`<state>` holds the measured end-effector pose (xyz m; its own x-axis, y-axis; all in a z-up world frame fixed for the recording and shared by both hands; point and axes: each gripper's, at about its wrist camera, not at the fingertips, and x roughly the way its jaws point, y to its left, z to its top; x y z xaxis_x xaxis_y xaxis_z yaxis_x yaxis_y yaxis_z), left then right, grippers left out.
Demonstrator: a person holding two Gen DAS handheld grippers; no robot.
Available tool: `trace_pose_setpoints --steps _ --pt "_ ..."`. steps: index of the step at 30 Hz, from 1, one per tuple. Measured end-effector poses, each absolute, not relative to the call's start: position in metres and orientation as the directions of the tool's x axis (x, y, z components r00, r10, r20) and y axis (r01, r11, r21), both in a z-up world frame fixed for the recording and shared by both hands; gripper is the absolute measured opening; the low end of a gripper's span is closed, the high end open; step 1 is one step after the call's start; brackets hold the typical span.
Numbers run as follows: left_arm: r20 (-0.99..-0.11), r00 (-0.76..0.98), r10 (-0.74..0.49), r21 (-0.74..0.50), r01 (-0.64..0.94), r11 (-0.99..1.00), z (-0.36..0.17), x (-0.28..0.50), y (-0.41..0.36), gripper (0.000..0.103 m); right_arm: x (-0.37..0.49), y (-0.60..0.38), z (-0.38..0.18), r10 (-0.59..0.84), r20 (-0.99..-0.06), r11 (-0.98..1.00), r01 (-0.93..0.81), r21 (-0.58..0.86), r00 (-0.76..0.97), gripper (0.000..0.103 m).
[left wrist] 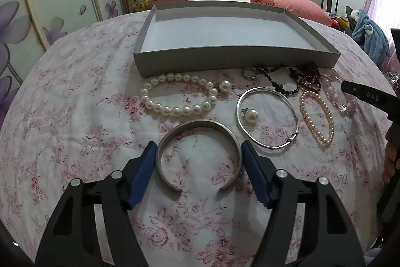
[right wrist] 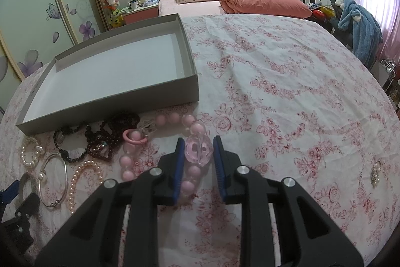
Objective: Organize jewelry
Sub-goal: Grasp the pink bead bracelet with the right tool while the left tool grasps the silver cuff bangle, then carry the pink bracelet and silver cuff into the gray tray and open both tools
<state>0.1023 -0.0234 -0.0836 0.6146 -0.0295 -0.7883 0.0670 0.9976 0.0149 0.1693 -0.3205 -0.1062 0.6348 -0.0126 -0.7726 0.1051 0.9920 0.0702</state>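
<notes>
A grey open cuff bangle point(left wrist: 198, 154) lies on the floral cloth between the blue pads of my left gripper point(left wrist: 199, 152); the pads touch or nearly touch its sides. My right gripper point(right wrist: 198, 149) has its pads on both sides of a large clear pink bead point(right wrist: 198, 148) of a pink bead bracelet point(right wrist: 175, 119). An empty grey tray point(left wrist: 235, 59) stands behind the jewelry; it also shows in the right wrist view point(right wrist: 110, 104). A white pearl bracelet point(left wrist: 180, 94), a thin silver bangle point(left wrist: 267, 116), a small pink pearl bracelet point(left wrist: 317, 116) and dark bead strands point(left wrist: 295, 81) lie in front of it.
A silver ring point(left wrist: 250, 72) and a pearl pendant point(left wrist: 250, 114) lie among the jewelry. A small pearl piece point(right wrist: 375, 173) lies alone at the right on the cloth. A bed, a chair and clothes stand behind the table.
</notes>
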Motion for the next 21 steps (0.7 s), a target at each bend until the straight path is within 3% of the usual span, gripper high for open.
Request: trace_pose_setpoints --steps 13,21 --pt "-0.787 0.616 -0.028 0.006 0.053 0.999 -0.082 0.105 -0.018 0.068 0.167 -0.326 -0.105 0.041 -0.76 0.987 0.094 0.133 0.649 0.023" --pt "-0.767 0.641 -0.028 -0.046 -0.011 0.999 -0.072 0.097 0.01 0.068 0.143 -0.315 -0.073 0.131 -0.659 0.98 0.001 0.197 0.74 0.023"
